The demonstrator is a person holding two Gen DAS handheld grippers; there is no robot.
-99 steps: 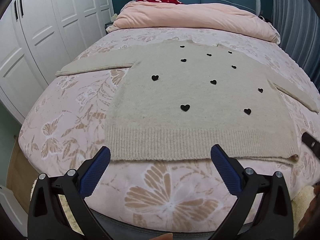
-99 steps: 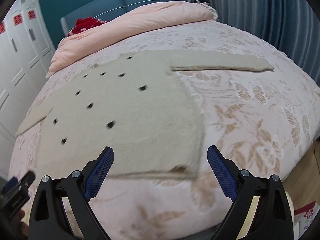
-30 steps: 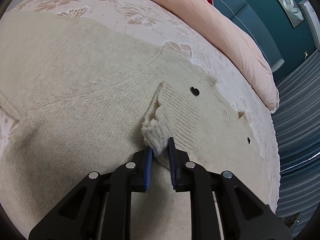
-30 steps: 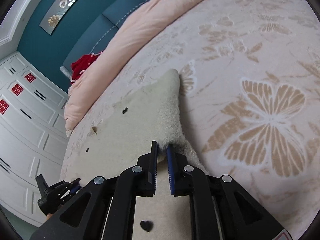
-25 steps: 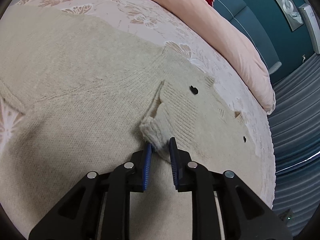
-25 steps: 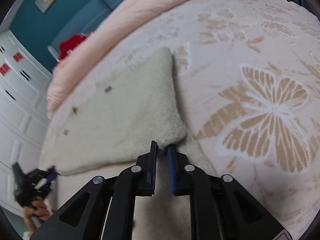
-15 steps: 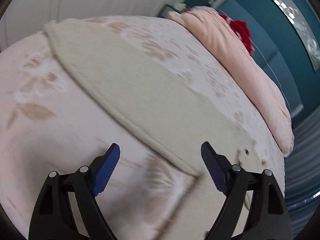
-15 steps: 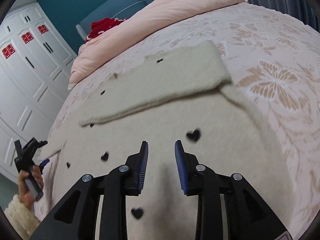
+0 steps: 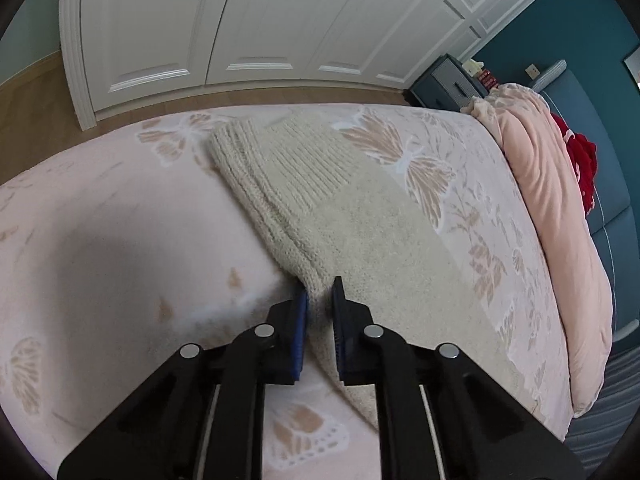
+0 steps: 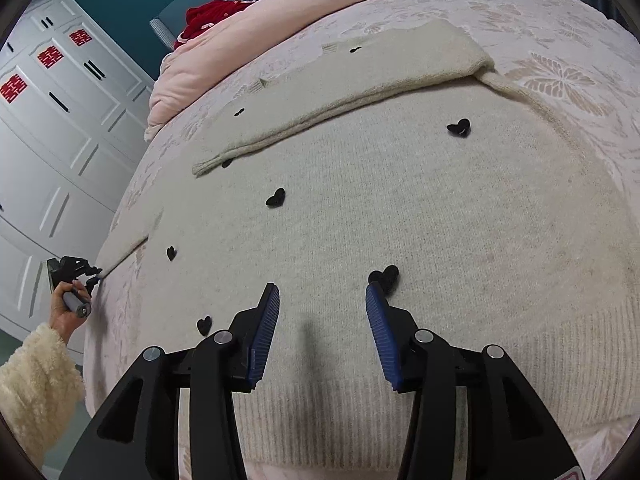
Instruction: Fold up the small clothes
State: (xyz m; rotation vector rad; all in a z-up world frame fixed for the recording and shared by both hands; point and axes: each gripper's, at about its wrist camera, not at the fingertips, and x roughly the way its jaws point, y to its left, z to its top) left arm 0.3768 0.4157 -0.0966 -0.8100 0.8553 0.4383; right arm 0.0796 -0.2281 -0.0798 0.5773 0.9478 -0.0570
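A cream knit sweater (image 10: 440,220) with small black hearts lies flat on the bed. Its right sleeve (image 10: 360,84) is folded across the chest. The left sleeve (image 9: 360,232) stretches toward the bed's edge and ends in a ribbed cuff (image 9: 280,160). My left gripper (image 9: 321,294) is shut on the near edge of that sleeve, a little behind the cuff. In the right wrist view it shows as the left gripper (image 10: 94,274) at the far left, held by a hand in a fluffy sleeve. My right gripper (image 10: 323,292) hovers over the sweater's lower body; its jaws are opening, with nothing between them.
The butterfly-print bed cover (image 9: 100,240) drops off close beyond the cuff, with wooden floor and white wardrobe doors (image 9: 240,20) behind. A pink duvet (image 9: 552,220) and a red garment (image 9: 580,160) lie at the head end, next to a dark nightstand (image 9: 444,84).
My left gripper let go of the folded sleeve's cuff, swung out wide open to the left sleeve and closed on it. My right gripper released the fold and drew back over the body, opening.
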